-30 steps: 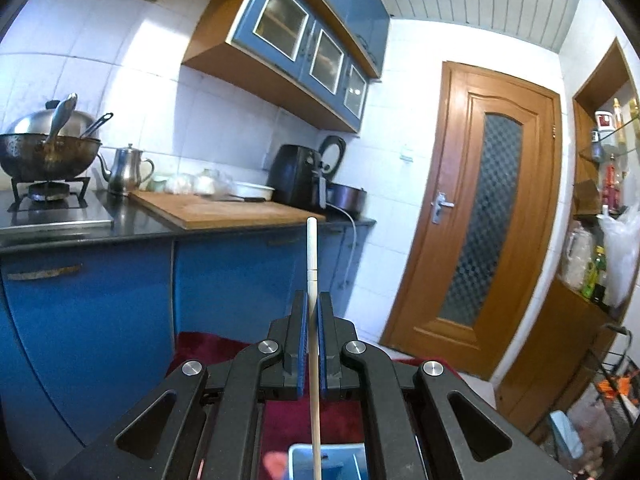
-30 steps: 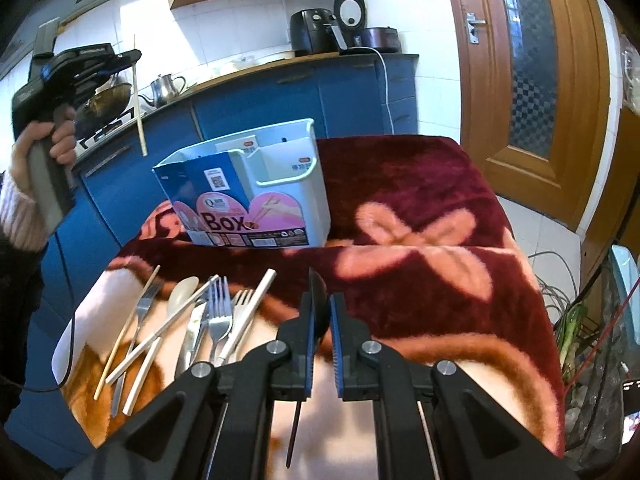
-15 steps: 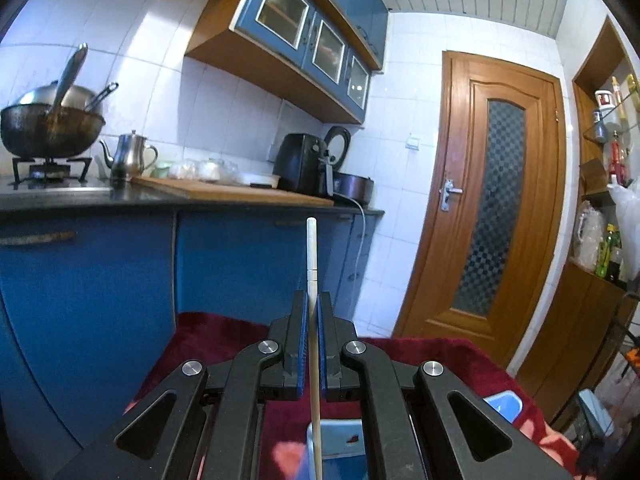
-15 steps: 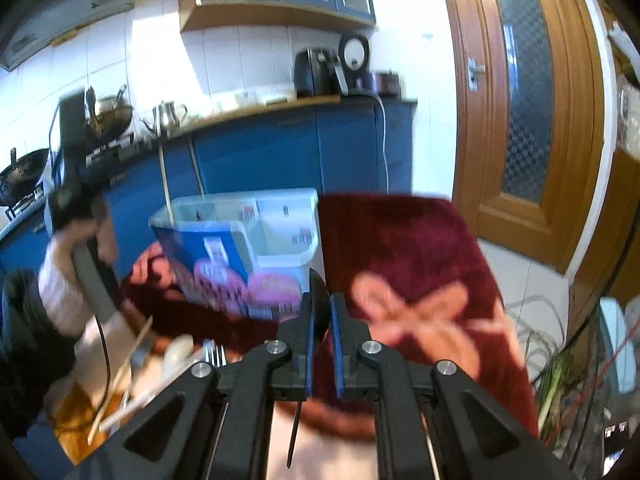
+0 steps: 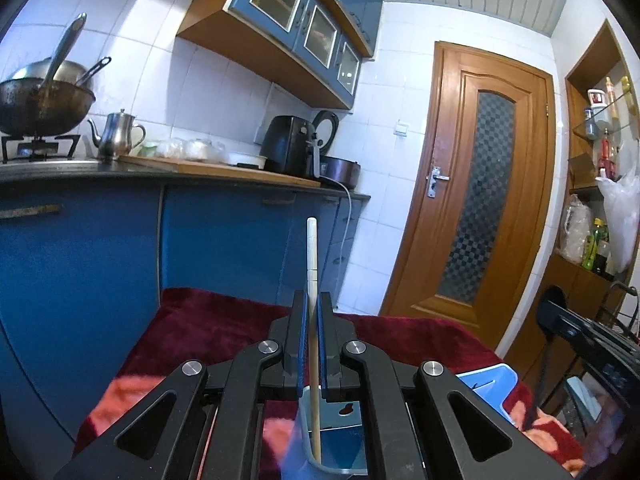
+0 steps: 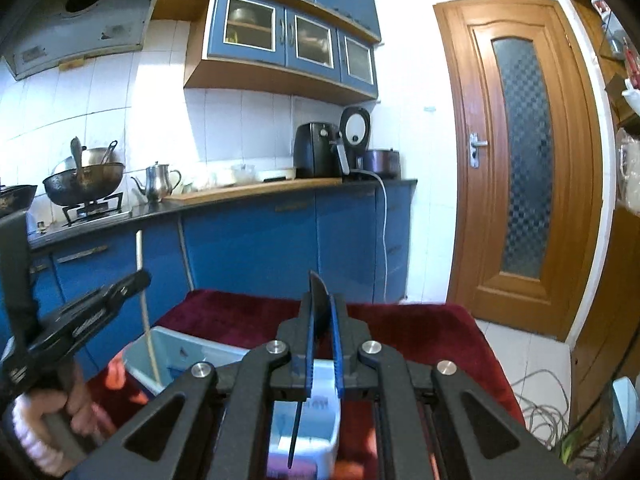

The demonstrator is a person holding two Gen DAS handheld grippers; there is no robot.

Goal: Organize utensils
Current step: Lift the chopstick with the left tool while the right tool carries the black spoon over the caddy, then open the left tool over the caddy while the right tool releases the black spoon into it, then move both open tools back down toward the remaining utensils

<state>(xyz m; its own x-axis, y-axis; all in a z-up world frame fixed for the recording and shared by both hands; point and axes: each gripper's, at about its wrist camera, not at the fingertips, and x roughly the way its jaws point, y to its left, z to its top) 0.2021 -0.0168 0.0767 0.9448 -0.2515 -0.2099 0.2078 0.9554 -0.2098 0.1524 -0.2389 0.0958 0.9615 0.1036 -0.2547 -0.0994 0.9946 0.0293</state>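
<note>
Left tool (image 5: 311,312): jaws pressed together on a pale wooden chopstick (image 5: 312,248), held upright between the blue pads. The upper end of the chopstick rises above the fingertips; its lower end reaches down inside a light blue plastic bin (image 5: 490,386) directly beneath the tool. In the right wrist view the same left tool (image 6: 138,280) appears at the left edge, held by a hand (image 6: 82,404) in a white knitted cuff, with the chopstick (image 6: 140,256) passing down through it into the bin (image 6: 160,340).

Right tool (image 6: 321,312): jaws pinching a dark, flat-bladed utensil (image 6: 318,292). Its rounded dark tip projects just above the fingertips, and a thin dark shaft hangs below the pads over the near part of the bin. What kind of utensil it is cannot be told.

The bin stands on a table covered by a dark red blanket (image 6: 420,332) with a pinkish-orange flower pattern.

Background: blue base cabinets under a dark kitchen counter (image 5: 180,176) bearing a wooden board, a steel kettle (image 5: 114,136), a wok (image 5: 44,108) on a gas burner and a black appliance (image 5: 290,144). Blue glass-fronted wall cabinets (image 6: 292,40) hang above; a wooden door (image 6: 520,152) with a patterned glass panel stands to the right.
</note>
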